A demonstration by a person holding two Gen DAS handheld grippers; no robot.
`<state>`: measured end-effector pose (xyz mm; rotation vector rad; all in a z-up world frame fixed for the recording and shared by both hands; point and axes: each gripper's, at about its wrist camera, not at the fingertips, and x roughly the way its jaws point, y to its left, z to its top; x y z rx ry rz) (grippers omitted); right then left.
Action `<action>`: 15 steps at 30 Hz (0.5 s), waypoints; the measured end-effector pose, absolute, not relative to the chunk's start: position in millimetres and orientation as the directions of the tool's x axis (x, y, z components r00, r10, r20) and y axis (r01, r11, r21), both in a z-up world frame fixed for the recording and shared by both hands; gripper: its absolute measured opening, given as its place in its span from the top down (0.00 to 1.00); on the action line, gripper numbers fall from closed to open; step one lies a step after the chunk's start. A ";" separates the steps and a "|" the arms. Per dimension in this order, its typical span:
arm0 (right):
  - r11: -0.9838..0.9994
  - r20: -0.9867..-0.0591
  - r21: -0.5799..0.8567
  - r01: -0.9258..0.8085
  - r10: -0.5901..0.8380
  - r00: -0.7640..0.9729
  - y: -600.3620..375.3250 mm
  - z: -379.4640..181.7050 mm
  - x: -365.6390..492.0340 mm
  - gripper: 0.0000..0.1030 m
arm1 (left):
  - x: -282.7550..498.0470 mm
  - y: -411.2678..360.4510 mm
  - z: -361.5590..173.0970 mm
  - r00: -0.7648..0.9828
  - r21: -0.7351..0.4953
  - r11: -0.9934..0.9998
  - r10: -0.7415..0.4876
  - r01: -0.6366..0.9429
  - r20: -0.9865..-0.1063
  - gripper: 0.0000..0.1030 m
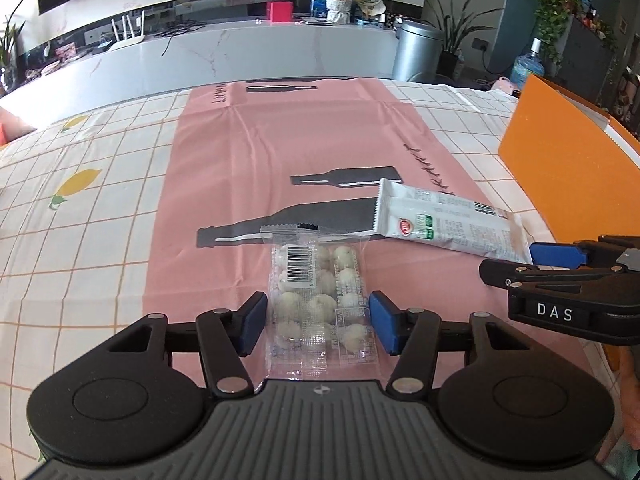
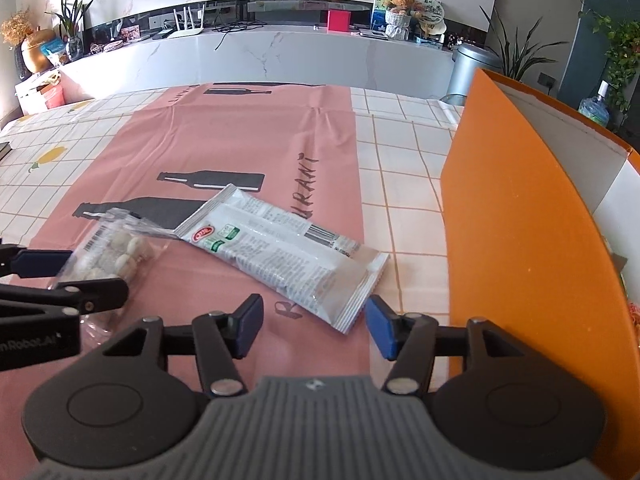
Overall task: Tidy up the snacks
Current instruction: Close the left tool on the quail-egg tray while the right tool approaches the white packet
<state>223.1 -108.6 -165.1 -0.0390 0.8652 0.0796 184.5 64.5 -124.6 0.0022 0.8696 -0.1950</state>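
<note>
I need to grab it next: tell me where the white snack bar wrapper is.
The white snack bar wrapper lies on the pink mat, between the clear bag of white balls and the orange box, ahead of the open right gripper.

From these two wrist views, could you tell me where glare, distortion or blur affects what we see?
Left wrist view: fisheye bends the counter edge and table; the clear packet glints but its barcode reads sharply between the open left gripper. Right wrist view: the orange box wall bows; the white wrapper is crisp, with small print too fine; the right gripper is open.
</note>
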 end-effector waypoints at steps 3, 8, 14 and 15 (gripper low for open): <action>0.997 -0.753 0.017 -0.080 0.065 0.655 -107.9 -165.0 223.4 0.63 | 180.2 71.3 -124.1 0.628 -0.084 0.984 -0.164 0.155 -0.760 0.38; 0.988 -0.745 0.018 -0.155 0.116 0.657 -93.9 -163.7 214.7 0.80 | 171.6 74.2 -123.8 0.634 -0.084 0.986 -0.159 0.147 -0.757 0.38; 0.955 -0.764 0.127 -0.267 0.266 0.588 -71.5 -158.7 195.1 1.00 | 168.6 79.7 -121.9 0.639 -0.064 0.991 -0.123 0.115 -0.759 0.38; 0.951 -0.768 0.135 -0.277 0.277 0.577 -67.4 -158.1 190.5 1.00 | 167.9 81.6 -121.8 0.638 -0.069 0.991 -0.124 0.111 -0.760 0.38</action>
